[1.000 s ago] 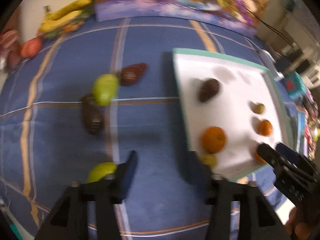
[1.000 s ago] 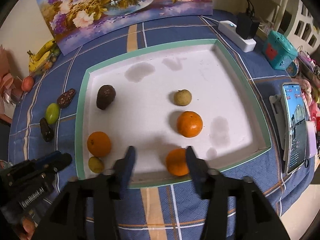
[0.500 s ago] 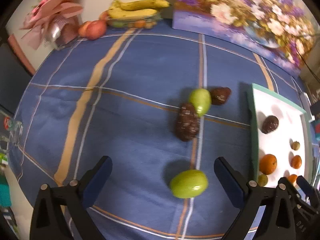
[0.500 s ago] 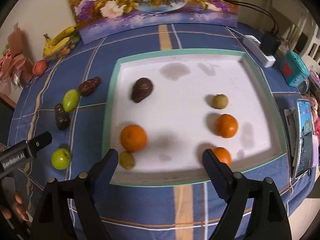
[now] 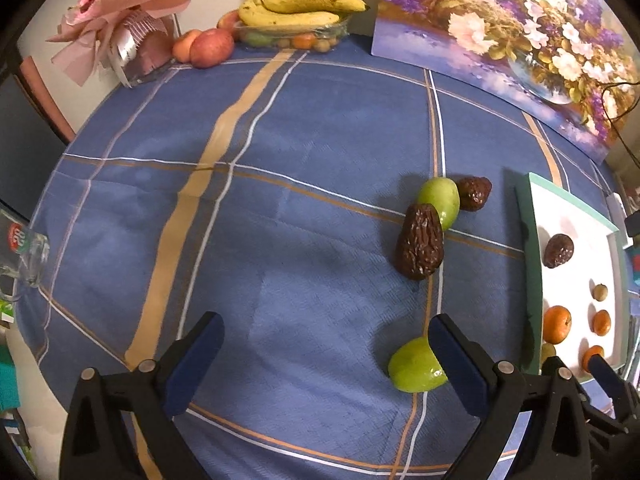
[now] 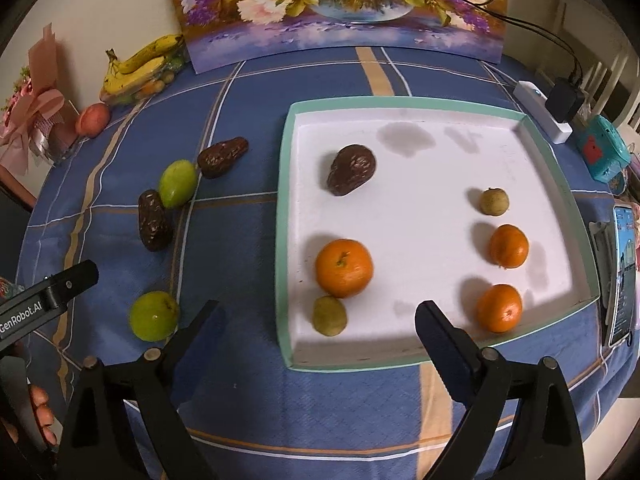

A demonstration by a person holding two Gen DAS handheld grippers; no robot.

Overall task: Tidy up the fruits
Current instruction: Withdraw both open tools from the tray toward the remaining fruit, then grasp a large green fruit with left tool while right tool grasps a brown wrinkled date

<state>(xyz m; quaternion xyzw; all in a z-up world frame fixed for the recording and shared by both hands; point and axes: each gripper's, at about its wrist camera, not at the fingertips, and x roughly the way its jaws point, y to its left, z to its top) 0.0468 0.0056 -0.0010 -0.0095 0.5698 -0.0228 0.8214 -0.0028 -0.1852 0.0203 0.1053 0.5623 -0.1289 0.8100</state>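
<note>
Blue checked tabletop (image 5: 280, 160) carries loose fruit beside the tray (image 6: 282, 216). Both grippers' jaws, just opened wide, pinch nothing; the left gripper (image 5: 324, 354) could nudge the round green fruit (image 5: 416, 366) rolling.

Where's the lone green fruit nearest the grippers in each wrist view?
Left wrist: the green fruit sits low and right of centre, partly behind the left gripper's right finger.
Right wrist: the same fruit sits lower left on the cloth, left of the tray.
Shared landmark: the teal-rimmed tray.
</note>
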